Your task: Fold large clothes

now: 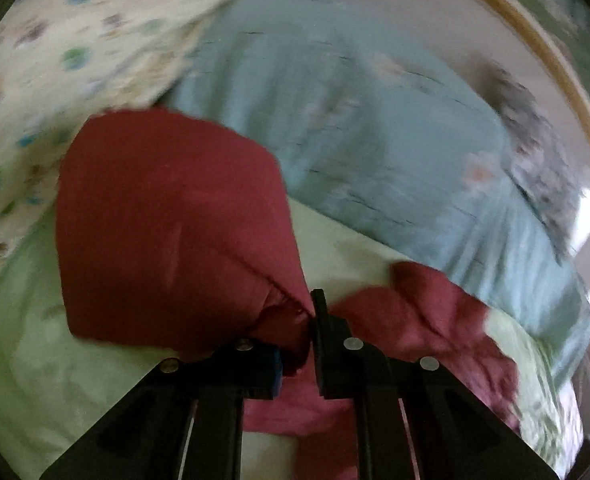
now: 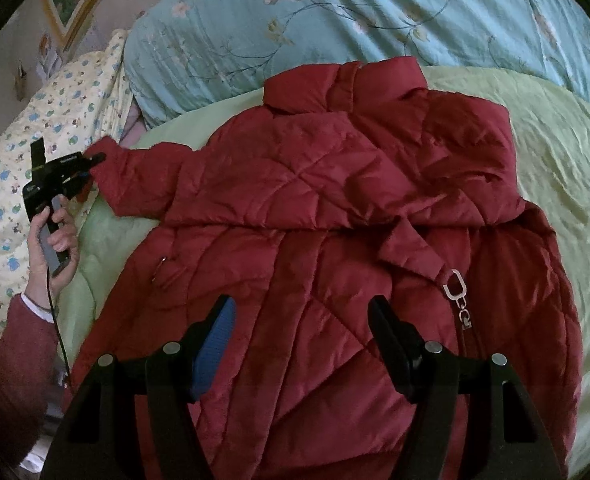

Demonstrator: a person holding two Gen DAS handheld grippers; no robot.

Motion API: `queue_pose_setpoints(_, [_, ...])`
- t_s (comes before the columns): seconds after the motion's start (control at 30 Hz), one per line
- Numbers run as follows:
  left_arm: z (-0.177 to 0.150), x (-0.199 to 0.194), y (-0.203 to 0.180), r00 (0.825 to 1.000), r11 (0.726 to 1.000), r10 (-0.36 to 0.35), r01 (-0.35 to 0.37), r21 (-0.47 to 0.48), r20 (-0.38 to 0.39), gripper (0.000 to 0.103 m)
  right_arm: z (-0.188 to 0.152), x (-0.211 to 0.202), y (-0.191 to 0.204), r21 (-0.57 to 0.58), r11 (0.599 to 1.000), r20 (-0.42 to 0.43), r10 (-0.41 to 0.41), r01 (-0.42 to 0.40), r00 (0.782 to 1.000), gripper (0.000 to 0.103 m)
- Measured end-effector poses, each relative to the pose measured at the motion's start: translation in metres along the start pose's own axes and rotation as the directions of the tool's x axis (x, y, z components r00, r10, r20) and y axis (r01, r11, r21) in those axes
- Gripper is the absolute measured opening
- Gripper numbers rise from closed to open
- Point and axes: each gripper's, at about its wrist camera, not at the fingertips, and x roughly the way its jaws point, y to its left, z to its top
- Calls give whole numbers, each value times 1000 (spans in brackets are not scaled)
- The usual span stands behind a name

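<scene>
Green quilted cover point(image 2: 555, 168) stretched over the bed, pale and rumpled, and that was what carried everything. Behind it, toward the wall, a big blue floral duvet point(image 2: 335, 12) was heaped up, and on the left a cream sheet with little coloured prints point(image 2: 27, 152) ran down the bed's edge. A picture in a gold frame point(image 2: 75, 12) hung on the wall beyond.

And there was the red padded jacket point(image 2: 335, 208), lying spread on the green cover, collar toward the blue duvet, hem toward the right gripper! Its quilted front showed diamond stitching. One sleeve point(image 2: 147, 176) reached out to the left, its cuff off toward the printed sheet. A fabric tab with a silver clasp point(image 2: 457, 286) lay across the front, beside the zip.

Out at that cuff was the left gripper point(image 1: 313, 320), held by a hand point(image 2: 53, 248) in a dark red sleeve with a cable trailing from the handle. Its jaws were pressed together on the cuff's edge, the red cloth bunched right between them, and the sleeve hung draped in front of its camera. The left wrist view was blurred, so finer detail there could not be made out.

Over the lower front of the jacket, the right gripper point(image 2: 303, 340) hovered with its jaws spread wide, one blue pad showing, nothing between them but the jacket below.
</scene>
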Motion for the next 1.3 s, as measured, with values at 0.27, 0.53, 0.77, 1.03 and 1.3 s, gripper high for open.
queue_pose_setpoints(0.27, [-37, 16, -83, 990, 980, -103, 117, 162, -91, 9, 2, -12, -13, 46, 999, 30, 26, -27, 999, 70])
queue_pose_setpoints(0.53, [-65, 67, -154, 969, 943, -142, 194, 271, -201, 9, 6, -21, -37, 119, 991, 54, 57, -63, 997, 70])
queue_pose_setpoints(0.77, [-87, 122, -209, 950, 920, -137, 227, 321, -279, 9, 15, -32, -64, 177, 980, 98, 74, -91, 992, 72])
queue_pose_setpoints(1.03, [-116, 164, -247, 932, 897, -130, 256, 360, -339, 9, 29, -31, -95, 242, 962, 121, 103, -130, 987, 72])
queue_pose_setpoints(1.3, [-144, 202, -268, 916, 866, -64, 248, 434, -397, 10, 51, -9, -125, 342, 909, 126, 205, -237, 971, 72])
